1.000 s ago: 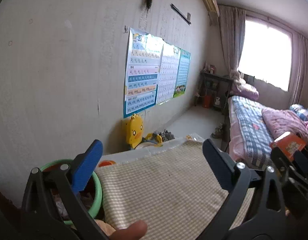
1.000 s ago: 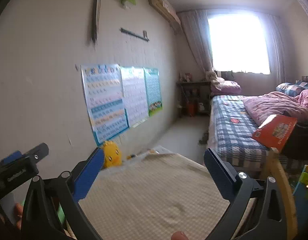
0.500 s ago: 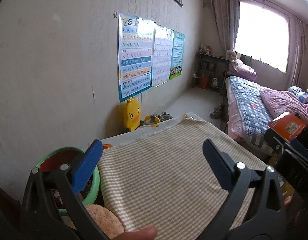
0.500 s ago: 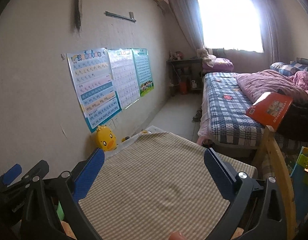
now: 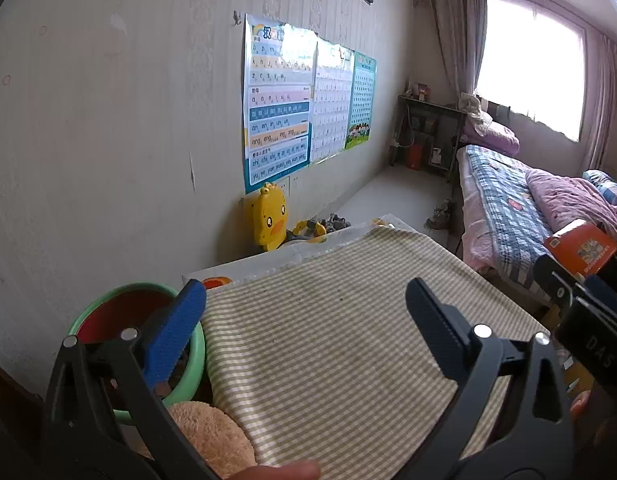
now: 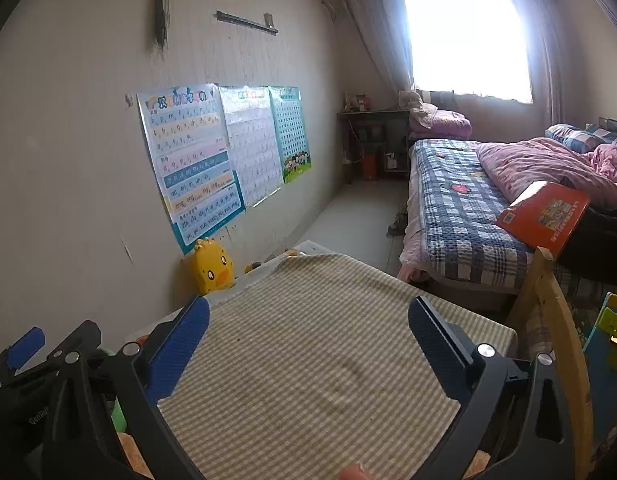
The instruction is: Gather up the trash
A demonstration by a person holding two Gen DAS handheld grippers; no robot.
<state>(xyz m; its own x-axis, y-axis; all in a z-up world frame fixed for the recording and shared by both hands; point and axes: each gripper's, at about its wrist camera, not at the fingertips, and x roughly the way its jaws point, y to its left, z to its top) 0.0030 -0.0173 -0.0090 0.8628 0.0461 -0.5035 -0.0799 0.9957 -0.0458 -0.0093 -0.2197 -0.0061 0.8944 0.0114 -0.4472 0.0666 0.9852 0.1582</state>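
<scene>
A bed [image 6: 460, 216] with a blue checked cover and a pink quilt runs along the right of the room under a bright window [image 6: 468, 40]. Nearer, a bench [image 5: 340, 344] draped in a green-and-cream checked cloth fills the foreground of both views, its top bare. Three learning charts [image 5: 280, 108] hang on the left wall, a yellow duck toy [image 5: 268, 220] below them. A green basin [image 5: 192, 364] sits just beside the bench's left edge, a tan plush [image 5: 212, 432] near it. No trash is identifiable. The left tool [image 5: 304, 328] and right tool [image 6: 308, 340] both hover released above the cloth, fingers spread wide, grasping nothing.
</scene>
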